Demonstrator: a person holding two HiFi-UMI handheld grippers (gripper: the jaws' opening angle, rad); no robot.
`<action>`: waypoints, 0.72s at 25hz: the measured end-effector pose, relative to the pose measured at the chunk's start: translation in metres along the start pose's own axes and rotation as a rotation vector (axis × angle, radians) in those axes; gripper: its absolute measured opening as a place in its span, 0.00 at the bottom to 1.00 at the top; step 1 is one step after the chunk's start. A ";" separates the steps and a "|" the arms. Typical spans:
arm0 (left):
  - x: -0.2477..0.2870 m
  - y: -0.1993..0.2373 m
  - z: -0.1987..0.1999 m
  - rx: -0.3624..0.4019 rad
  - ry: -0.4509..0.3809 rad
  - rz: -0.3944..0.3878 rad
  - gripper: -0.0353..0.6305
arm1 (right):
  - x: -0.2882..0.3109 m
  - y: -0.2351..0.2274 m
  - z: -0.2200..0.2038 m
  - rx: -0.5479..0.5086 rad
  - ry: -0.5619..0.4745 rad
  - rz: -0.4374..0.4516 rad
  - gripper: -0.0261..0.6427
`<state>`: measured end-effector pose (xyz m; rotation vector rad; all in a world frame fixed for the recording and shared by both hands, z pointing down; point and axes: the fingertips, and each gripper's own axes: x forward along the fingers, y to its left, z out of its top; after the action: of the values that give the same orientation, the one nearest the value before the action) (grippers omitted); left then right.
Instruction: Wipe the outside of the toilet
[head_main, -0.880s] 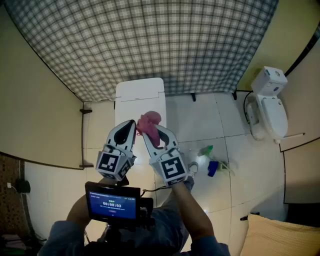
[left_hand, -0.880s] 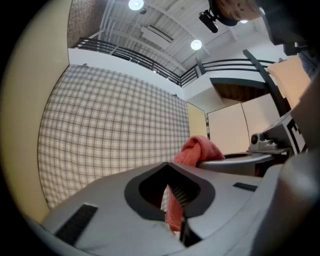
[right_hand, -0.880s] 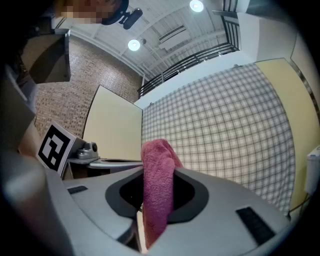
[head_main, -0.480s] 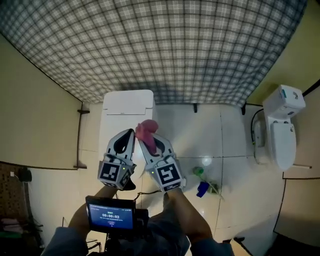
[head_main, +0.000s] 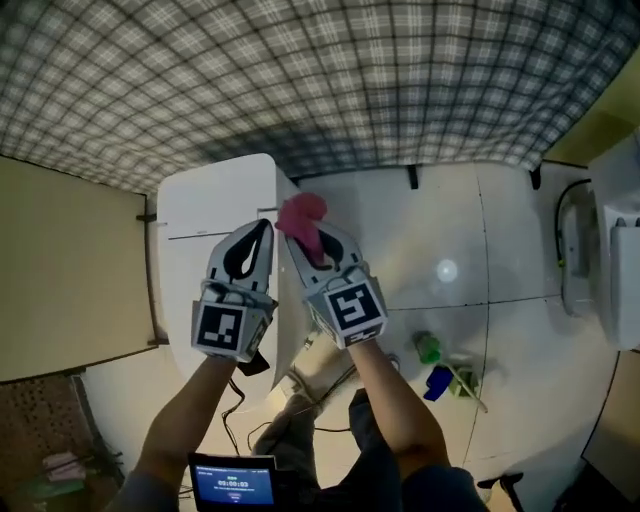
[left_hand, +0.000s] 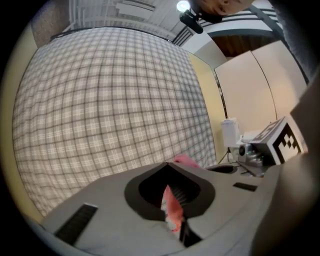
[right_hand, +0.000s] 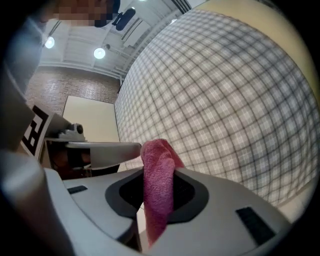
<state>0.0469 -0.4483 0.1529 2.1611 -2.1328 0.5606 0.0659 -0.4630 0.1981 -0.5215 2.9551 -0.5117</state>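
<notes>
My right gripper (head_main: 308, 240) grips the pink cloth (head_main: 300, 214), its tuft beyond the tips for rubbing the toilet (head_main: 215, 200) beneath; my left gripper (head_main: 264, 226) rides closed alongside.

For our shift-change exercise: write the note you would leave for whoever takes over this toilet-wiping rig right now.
Right gripper: shut on the pink cloth, held over the edge of the white toilet.
Left gripper: jaws together beside it; a pink sliver shows between them, grip unclear.
Done: cloth is in hand; contact with the toilet can't be confirmed.
To do: wipe the toilet's outside.
</notes>
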 end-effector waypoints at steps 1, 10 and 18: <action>0.015 0.003 -0.009 0.025 -0.001 0.002 0.07 | 0.013 -0.016 -0.019 0.015 -0.006 -0.010 0.17; 0.071 -0.005 -0.046 0.183 -0.082 -0.034 0.07 | 0.104 -0.081 -0.153 0.146 -0.018 -0.038 0.17; 0.038 -0.028 -0.083 0.143 -0.029 -0.042 0.07 | 0.051 -0.031 -0.192 0.171 0.030 0.015 0.17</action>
<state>0.0551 -0.4594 0.2474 2.2947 -2.1165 0.7040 -0.0015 -0.4485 0.3875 -0.4771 2.9036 -0.7685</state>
